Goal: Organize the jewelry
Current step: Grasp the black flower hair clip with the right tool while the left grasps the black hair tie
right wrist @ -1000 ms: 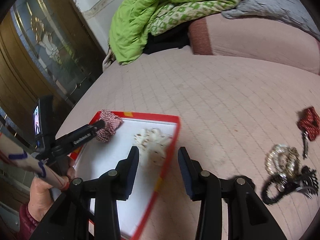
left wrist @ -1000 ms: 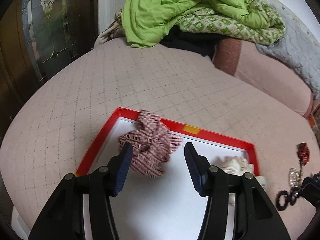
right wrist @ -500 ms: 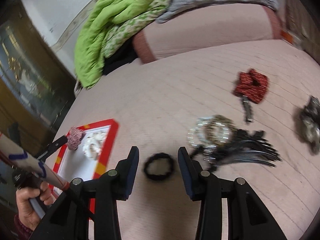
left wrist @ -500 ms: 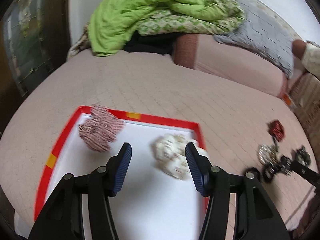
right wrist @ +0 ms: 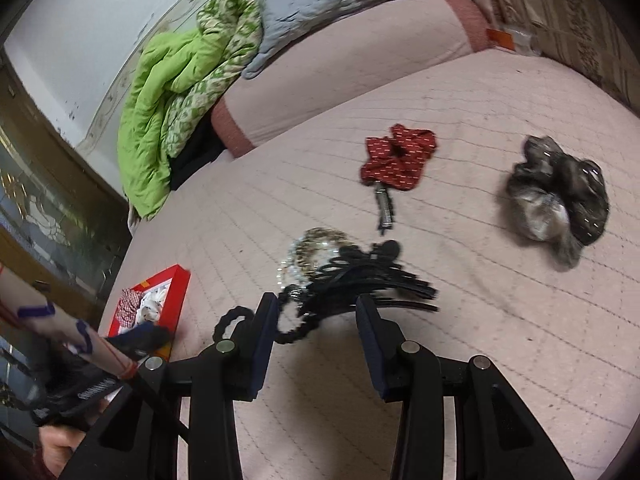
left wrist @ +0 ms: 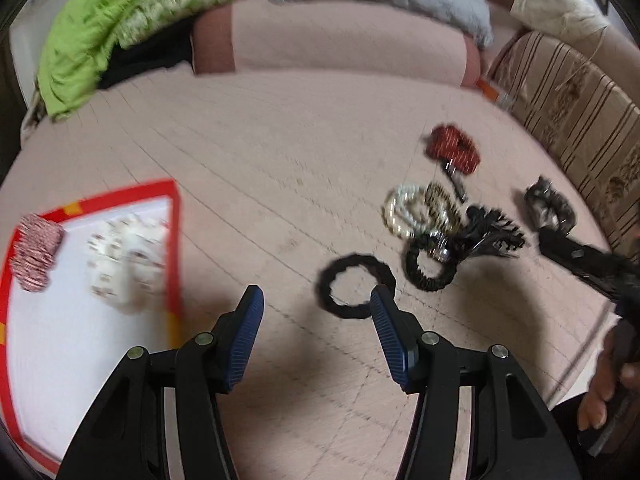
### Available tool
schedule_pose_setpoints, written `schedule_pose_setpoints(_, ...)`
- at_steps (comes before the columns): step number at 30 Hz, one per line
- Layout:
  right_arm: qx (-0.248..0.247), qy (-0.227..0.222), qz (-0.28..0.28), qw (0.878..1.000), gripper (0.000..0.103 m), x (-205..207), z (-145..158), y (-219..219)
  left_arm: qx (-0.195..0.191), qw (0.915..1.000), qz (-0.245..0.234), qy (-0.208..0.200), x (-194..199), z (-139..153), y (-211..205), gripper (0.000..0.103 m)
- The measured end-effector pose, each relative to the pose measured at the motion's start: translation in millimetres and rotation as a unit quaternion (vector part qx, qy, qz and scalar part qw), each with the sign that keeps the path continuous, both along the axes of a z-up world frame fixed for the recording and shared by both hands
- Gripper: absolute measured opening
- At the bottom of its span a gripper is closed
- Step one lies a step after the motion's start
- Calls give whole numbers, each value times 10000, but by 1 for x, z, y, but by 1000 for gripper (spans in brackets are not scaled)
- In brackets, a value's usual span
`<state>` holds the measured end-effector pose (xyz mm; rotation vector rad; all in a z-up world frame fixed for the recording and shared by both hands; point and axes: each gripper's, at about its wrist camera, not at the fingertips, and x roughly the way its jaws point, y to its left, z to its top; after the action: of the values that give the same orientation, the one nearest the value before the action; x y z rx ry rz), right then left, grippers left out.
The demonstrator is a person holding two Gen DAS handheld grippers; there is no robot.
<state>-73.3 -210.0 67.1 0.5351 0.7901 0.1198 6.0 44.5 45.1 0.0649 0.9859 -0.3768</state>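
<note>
Nearest in the left wrist view, the left gripper (left wrist: pixel 316 312) hangs with its jaws spread wide and nothing between them, over the pink quilted bedspread (left wrist: pixel 280 152). Its right fingertip covers part of a plain black elastic hair loop (left wrist: pixel 354 286) lying flat just ahead. Toward the bedspread's left edge sits a red-rimmed white tray (left wrist: pixel 174 240), cut off by the frame, holding a red-and-white checked scrunchie (left wrist: pixel 36 254) and a blurred white patterned scrunchie (left wrist: pixel 120 256).

The right gripper (right wrist: pixel 316 316) also has its jaws parted and empty; between its tips lies a tangle of black hair clips and a black coiled band (right wrist: pixel 360 280), whose separate pieces are hard to tell apart. Touching that tangle on the far side are beaded bracelets, pale and gold-brown (right wrist: pixel 312 252). Farther on lie a red patterned scrunchie (right wrist: pixel 396 156) with a dark metal clip (right wrist: pixel 384 206) at its near edge, and, toward the right edge, a smeared dark grey scrunchie (right wrist: pixel 560 196). At the far edge a bright green quilt (right wrist: pixel 160 112) is heaped.
</note>
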Motion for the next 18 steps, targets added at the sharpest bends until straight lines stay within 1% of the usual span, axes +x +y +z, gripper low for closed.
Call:
schedule_pose_setpoints(1,47,-10,-30,10000,44,-1,0,-5,25,10000,-15,60,3,-5,-5,55)
schedule_pose_setpoints(3,120,-35,-82,9999,44,-4,0,-12,195,9997,52,167,9,-17,-15,54)
schedule_pose_setpoints(5,196,-49,-108,9997,44,-5,0,-17,247,9994,81,238,15,-27,-21,54)
schedule_pose_setpoints(7,270,-46,-125,9995,44,-5,0,-21,409,9986,185,277,24,-35,-22,50)
schedule_pose_setpoints(10,353,-49,-168,9992,44,-5,-1,-26,555,9983,161,36,26,-39,-29,49)
schedule_pose_setpoints(11,382,-54,-202,9991,44,-5,-1,-28,599,9981,133,-49,25,-39,-33,45)
schedule_pose_setpoints(13,359,-72,-336,9988,44,-4,0,-34,563,9983,-41,-171,21,-37,-39,16)
schedule_pose_setpoints(15,300,-85,-510,9982,44,0,0,-43,643,9971,-257,-326,11,-37,-45,8)
schedule_pose_setpoints(16,303,-56,-619,9976,44,5,-2,-48,620,9970,-292,-353,8,-37,-44,8)
schedule_pose_setpoints(18,448,82,-663,9968,44,15,-8,-55,468,9980,-316,-295,7,-36,-38,8)
